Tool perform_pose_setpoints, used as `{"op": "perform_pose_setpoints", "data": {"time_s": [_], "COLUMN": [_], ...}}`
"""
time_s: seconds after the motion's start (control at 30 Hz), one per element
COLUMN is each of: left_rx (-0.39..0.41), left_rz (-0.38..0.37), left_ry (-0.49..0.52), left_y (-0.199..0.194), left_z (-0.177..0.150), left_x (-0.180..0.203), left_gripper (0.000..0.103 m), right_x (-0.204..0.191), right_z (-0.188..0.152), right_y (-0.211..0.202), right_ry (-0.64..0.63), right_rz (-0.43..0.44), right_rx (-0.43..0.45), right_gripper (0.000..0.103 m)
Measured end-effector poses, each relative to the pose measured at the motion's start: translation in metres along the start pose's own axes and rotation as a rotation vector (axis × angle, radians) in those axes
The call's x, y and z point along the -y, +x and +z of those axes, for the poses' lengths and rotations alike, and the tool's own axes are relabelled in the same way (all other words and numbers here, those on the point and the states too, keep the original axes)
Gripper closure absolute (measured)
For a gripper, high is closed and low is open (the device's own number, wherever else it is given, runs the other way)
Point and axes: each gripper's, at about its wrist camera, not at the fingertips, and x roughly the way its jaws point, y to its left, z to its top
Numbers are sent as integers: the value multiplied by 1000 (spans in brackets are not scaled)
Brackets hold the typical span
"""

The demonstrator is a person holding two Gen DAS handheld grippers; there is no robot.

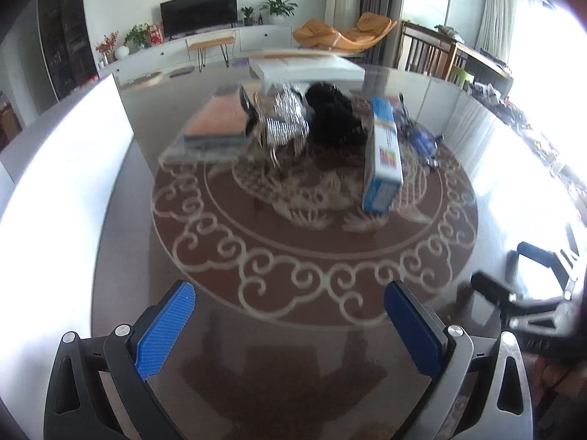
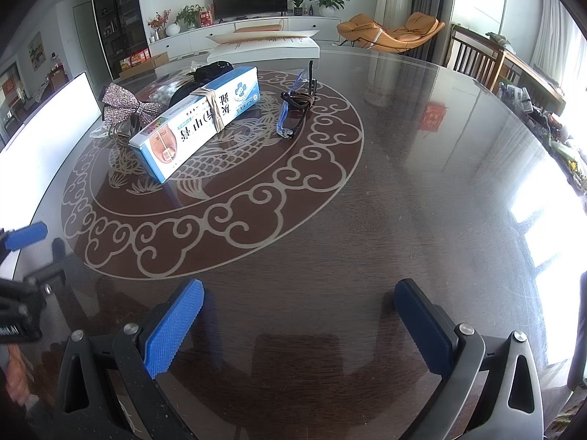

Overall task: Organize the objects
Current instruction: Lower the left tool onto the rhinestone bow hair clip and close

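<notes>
A blue and white carton (image 2: 198,117) with a rubber band lies on the dark glass table (image 2: 367,201); it also shows in the left wrist view (image 1: 383,152). Blue-framed glasses (image 2: 295,104) lie to its right, seen blurred in the left wrist view (image 1: 422,139). A glittery bow (image 2: 126,104) lies to its left and shows in the left wrist view (image 1: 284,121). A black bundle (image 1: 332,117) sits behind. My left gripper (image 1: 290,321) is open and empty near the table's near edge. My right gripper (image 2: 299,324) is open and empty, to the right of the objects.
A flat orange-topped box (image 1: 220,119) lies at the left of the pile. A white box (image 2: 268,46) stands at the table's far edge. Wooden chairs (image 2: 473,57) and a cluttered side shelf (image 2: 543,110) stand at the right. A white panel (image 2: 44,121) borders the left.
</notes>
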Motion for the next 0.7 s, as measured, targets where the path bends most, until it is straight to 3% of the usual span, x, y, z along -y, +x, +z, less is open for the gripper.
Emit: {"op": "perform_pose_setpoints", "data": {"time_s": [0.2, 0.33, 0.37, 0.4, 0.43, 0.47, 0.57, 0.7], "left_rx": [172, 77, 52, 41, 28, 16, 39, 42], "left_rz": [33, 15, 2, -14, -18, 20, -15, -13], "left_ry": [-79, -72, -58, -35, -7, 26, -6, -32], "left_y": [2, 55, 68, 76, 82, 86, 69, 34], "left_z": [97, 135, 135, 133, 127, 119, 97, 50], "left_x": [-12, -13, -11, -8, -4, 0, -4, -6], "left_gripper": [0, 0, 1, 12, 45, 58, 67, 68], "right_x": [0, 0, 0, 1, 1, 0, 0, 1], "right_z": [0, -1, -1, -1, -2, -2, -2, -2], "right_y": [0, -1, -1, -1, -2, -2, -2, -2], "right_ry": [0, -1, -1, -2, -2, -2, -1, -1], "right_rz": [0, 1, 1, 2, 2, 3, 2, 1], "right_rx": [0, 1, 1, 2, 2, 2, 2, 2], "right_gripper": [0, 0, 0, 0, 0, 0, 0, 0]}}
